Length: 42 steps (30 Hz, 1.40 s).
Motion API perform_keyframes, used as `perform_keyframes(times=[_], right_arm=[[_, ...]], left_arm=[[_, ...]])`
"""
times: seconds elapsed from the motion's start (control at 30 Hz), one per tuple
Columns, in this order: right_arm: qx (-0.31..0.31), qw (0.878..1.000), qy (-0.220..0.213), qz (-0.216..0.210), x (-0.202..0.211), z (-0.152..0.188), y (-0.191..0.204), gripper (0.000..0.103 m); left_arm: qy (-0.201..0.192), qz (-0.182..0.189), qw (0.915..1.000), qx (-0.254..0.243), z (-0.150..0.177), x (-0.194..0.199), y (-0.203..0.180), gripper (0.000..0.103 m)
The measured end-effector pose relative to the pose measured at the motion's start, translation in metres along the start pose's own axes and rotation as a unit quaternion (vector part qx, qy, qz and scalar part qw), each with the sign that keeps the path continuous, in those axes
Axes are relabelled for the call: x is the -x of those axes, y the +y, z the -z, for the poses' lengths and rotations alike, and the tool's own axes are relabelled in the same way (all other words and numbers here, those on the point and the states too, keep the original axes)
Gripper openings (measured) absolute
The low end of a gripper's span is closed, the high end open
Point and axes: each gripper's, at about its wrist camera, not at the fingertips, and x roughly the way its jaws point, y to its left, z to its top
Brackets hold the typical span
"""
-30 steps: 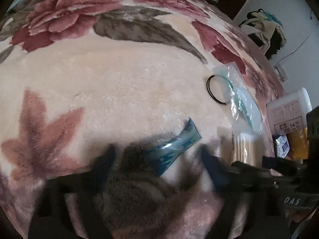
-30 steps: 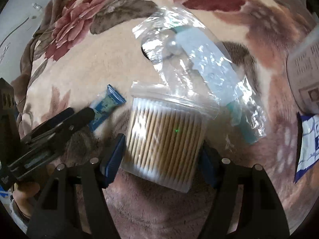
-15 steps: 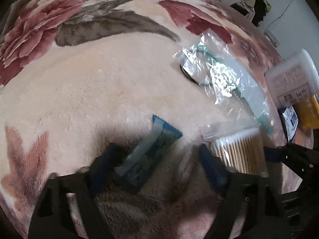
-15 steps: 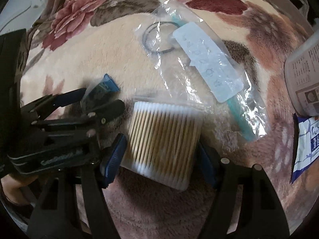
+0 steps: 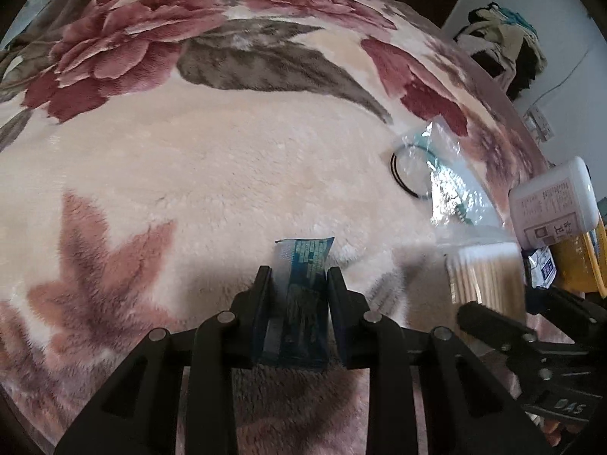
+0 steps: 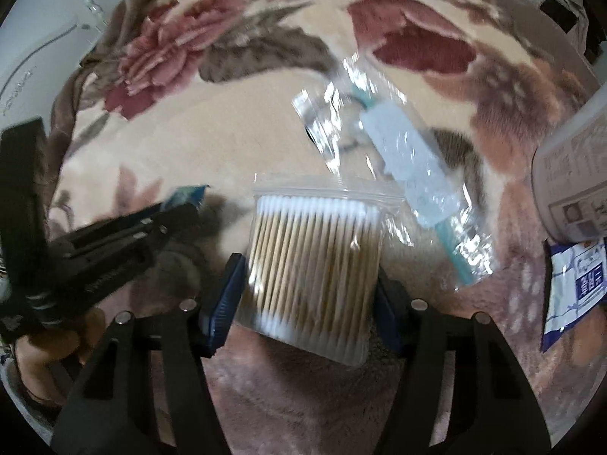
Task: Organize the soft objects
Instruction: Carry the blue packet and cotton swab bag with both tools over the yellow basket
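My left gripper [image 5: 298, 284] is shut on a small blue sachet [image 5: 303, 265] and holds it over the floral plush blanket [image 5: 189, 170]. The sachet's top sticks out past the fingertips; it also shows in the right wrist view [image 6: 187, 194]. My right gripper [image 6: 307, 265] is shut on a clear bag of cotton swabs [image 6: 315, 261], with its blue pads pressed on both sides. The swab bag also shows in the left wrist view [image 5: 485, 276]. The left gripper lies to the left of the right one [image 6: 114, 242].
A clear plastic bag with a teal stick and a black ring [image 6: 398, 167] lies beyond the swabs. A white box with printed label [image 5: 550, 204], a yellow pack [image 5: 576, 261] and a blue-white sachet [image 6: 573, 288] sit at the right. Clothes pile by the far wall [image 5: 504, 49].
My left gripper was open around the blue sachet and has closed on it and lifted it upright. My right gripper has stayed on the swab bag and closed in tighter.
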Motion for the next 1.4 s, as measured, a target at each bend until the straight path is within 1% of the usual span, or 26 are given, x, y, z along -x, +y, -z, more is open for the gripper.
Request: perform_keyframes(times=[0.13, 0.43, 0.7, 0.9, 1.1, 1.4], right_arm=[[0.001, 1.000, -0.019, -0.005, 0.017, -0.005, 0.004, 0.063], [-0.002, 0.999, -0.044, -0.002, 0.046, -0.015, -0.006, 0.063], [-0.002, 0.998, -0.065, 0.001, 0.072, -0.026, -0.015, 0.063], [-0.008, 0.997, -0.076, 0.005, 0.090, -0.034, -0.027, 0.063], [-0.023, 0.997, -0.077, 0.004, 0.102, -0.041, -0.044, 0.063], [-0.043, 0.994, -0.097, 0.006, 0.125, -0.048, -0.071, 0.063]], left_arm=[[-0.013, -0.002, 0.9999, 0.002, -0.003, 0.017, -0.006, 0.029], [-0.042, -0.011, 0.9990, -0.014, -0.015, 0.052, -0.023, 0.029], [-0.056, -0.009, 0.9981, -0.023, -0.026, 0.070, -0.039, 0.029], [-0.066, 0.008, 0.9974, -0.026, -0.039, 0.081, -0.060, 0.029], [-0.068, 0.041, 0.9966, -0.022, -0.054, 0.087, -0.081, 0.029], [-0.074, 0.060, 0.9950, -0.031, -0.070, 0.094, -0.114, 0.029]])
